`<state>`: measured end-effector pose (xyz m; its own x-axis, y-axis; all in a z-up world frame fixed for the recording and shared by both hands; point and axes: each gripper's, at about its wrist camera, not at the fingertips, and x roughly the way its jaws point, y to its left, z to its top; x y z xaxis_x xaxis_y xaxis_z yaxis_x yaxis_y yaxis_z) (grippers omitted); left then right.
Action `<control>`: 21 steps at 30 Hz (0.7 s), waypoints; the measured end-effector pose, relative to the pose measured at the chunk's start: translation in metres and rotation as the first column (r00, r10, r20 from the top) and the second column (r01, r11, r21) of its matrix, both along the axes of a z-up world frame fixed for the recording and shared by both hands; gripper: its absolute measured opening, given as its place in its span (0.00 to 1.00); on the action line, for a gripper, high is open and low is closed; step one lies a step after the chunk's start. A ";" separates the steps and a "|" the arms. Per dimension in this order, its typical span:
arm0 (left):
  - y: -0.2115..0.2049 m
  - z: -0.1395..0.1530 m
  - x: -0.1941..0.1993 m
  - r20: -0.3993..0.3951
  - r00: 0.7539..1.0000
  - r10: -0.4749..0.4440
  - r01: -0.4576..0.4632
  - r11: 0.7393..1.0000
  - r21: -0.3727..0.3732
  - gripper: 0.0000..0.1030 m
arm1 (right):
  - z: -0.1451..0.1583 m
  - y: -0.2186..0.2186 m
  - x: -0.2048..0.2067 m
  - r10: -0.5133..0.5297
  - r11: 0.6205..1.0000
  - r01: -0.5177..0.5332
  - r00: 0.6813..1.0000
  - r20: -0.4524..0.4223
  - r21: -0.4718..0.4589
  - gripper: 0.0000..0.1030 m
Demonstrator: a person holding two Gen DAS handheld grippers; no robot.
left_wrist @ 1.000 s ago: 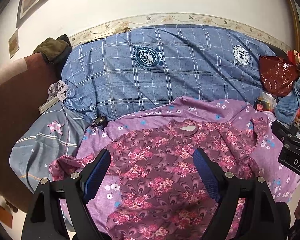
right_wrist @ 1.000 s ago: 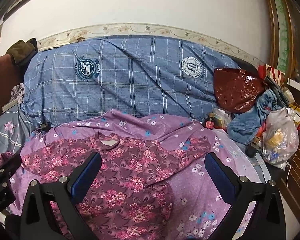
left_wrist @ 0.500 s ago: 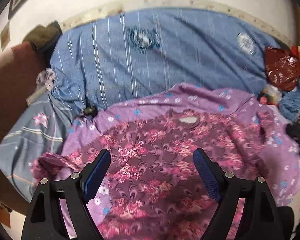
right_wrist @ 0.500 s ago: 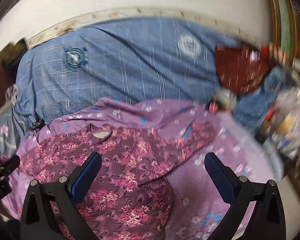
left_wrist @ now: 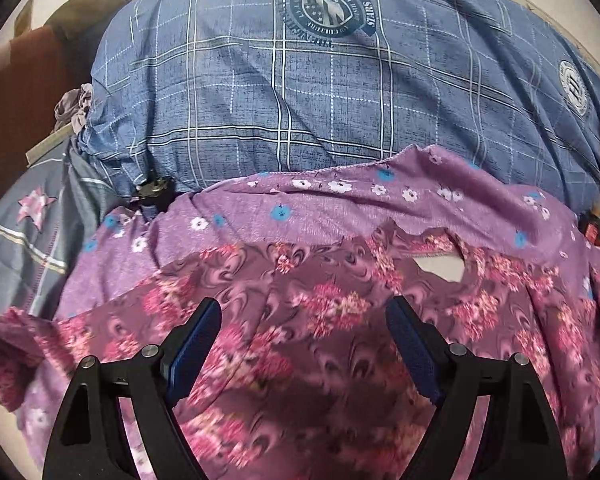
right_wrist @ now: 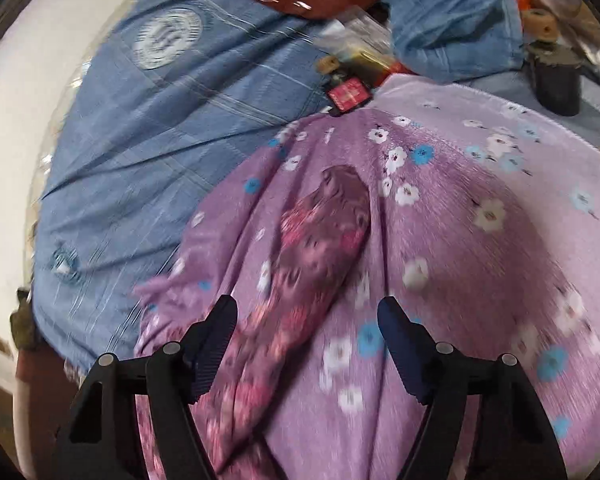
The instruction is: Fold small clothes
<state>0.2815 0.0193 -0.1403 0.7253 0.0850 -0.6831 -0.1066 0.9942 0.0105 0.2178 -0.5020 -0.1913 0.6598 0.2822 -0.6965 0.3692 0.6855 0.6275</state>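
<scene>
The left gripper point(left_wrist: 300, 320) is hovering with its fingers point(left_wrist: 198, 340) spread apart and gripping nothing, and the maroon floral shirt point(left_wrist: 320, 312) is lying flat between and just beyond them on the purple flowered blanket point(left_wrist: 340, 204), its neckline ahead and to the right of the right finger. The right gripper point(right_wrist: 306, 320) is also holding its fingers point(right_wrist: 396, 340) apart and unclamped, with the shirt's sleeve point(right_wrist: 320, 240) running forward between them, nearer the left finger, over the blanket point(right_wrist: 480, 260). Beyond both pairs of fingers a blue checked duvet point(left_wrist: 300, 100) is lying piled.
</scene>
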 end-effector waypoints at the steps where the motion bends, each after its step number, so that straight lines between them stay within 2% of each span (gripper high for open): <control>1: -0.001 -0.007 0.006 0.008 1.000 0.000 -0.001 1.000 0.013 0.82 | -0.003 0.000 0.010 -0.013 1.000 0.013 1.000 -0.025 -0.008 0.73; 4: 0.003 -0.030 0.004 0.028 0.999 -0.016 0.014 0.996 0.089 0.82 | 0.000 0.007 0.032 -0.026 0.994 0.018 0.997 -0.072 -0.106 0.73; 6: 0.002 -0.039 0.004 0.002 1.000 -0.016 0.016 0.993 0.114 0.81 | 0.004 0.020 0.046 0.017 0.985 -0.032 0.996 -0.092 -0.172 0.72; 9: 0.005 -0.045 0.014 -0.036 0.999 -0.011 0.014 0.997 0.079 0.81 | 0.001 0.050 0.070 0.034 0.933 -0.118 0.969 -0.244 -0.339 0.72; 11: 0.005 -0.042 0.017 -0.028 0.999 -0.019 0.021 0.997 0.075 0.81 | -0.014 0.056 0.081 0.010 0.918 -0.144 0.940 -0.340 -0.370 0.71; 12: 0.005 -0.040 0.017 -0.024 0.999 -0.021 0.023 0.996 0.082 0.81 | -0.023 0.055 0.084 0.004 0.925 -0.141 0.932 -0.362 -0.354 0.61; 14: 0.010 -0.036 0.016 -0.011 1.000 -0.020 0.021 0.996 0.090 0.81 | -0.033 0.049 0.081 -0.010 0.956 -0.088 0.943 -0.332 -0.279 0.34; 15: 0.014 -0.034 0.016 -0.009 1.000 -0.011 0.012 0.996 0.085 0.81 | -0.030 0.047 0.077 -0.018 0.956 -0.076 0.949 -0.313 -0.285 0.08; 16: 0.018 -0.033 0.017 -0.008 1.000 0.002 -0.001 0.997 0.073 0.81 | -0.022 0.047 0.072 -0.010 0.958 -0.071 0.961 -0.276 -0.279 0.04; 18: 0.030 -0.028 0.018 -0.009 0.999 0.033 -0.032 0.999 0.040 0.81 | 0.002 0.049 0.059 -0.001 0.959 -0.050 0.984 -0.177 -0.280 0.04; 21: 0.048 -0.020 0.017 0.000 0.997 0.083 -0.083 0.996 -0.004 0.81 | 0.044 0.065 0.046 0.060 0.954 -0.077 0.996 -0.068 -0.289 0.04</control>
